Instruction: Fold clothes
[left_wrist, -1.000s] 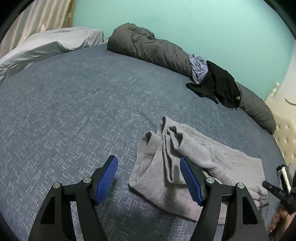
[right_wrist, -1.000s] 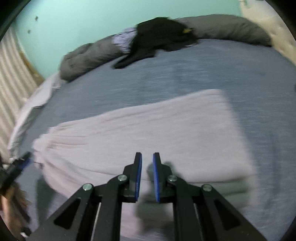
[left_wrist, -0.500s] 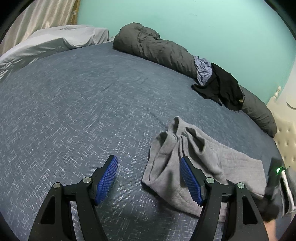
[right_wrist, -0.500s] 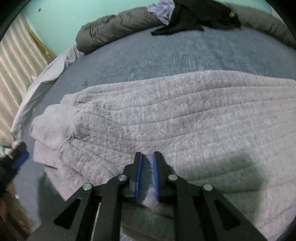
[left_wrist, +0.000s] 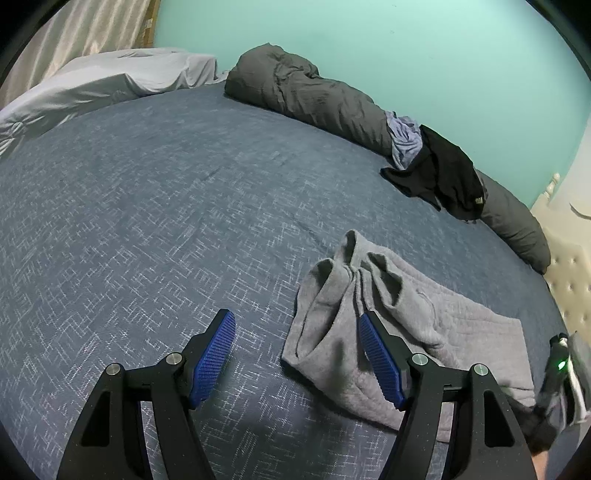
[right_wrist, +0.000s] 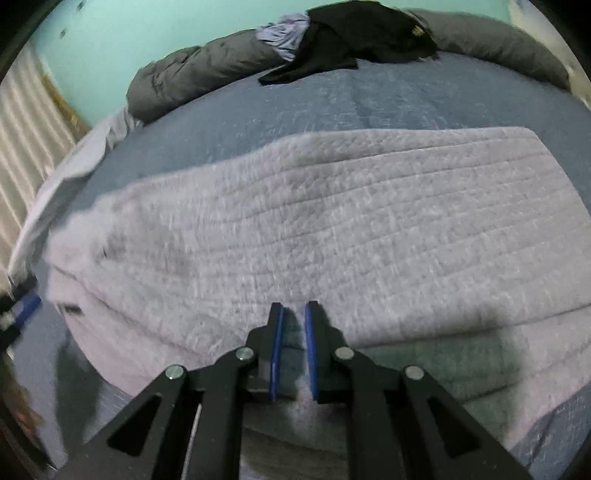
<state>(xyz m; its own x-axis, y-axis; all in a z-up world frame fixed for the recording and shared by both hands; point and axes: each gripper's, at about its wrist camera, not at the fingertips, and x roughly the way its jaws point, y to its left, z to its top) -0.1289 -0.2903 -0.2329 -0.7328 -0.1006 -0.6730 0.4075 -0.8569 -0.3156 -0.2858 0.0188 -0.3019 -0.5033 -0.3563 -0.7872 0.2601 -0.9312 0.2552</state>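
On the bed (left_wrist: 147, 206): grey garment (left_wrist: 399, 325) lies partly folded | right gripper (right_wrist: 293, 347) fingers nearly closed, pinching its near edge, likely to carry a fold | left gripper (left_wrist: 295, 354) wide, empty.

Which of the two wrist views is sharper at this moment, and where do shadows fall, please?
Left wrist view: crisp, the bedspread weave clear. Right wrist view: smeared with motion blur on the grey garment, with the right tongs casting a dark shadow on it. Both bend at the fisheye edges.
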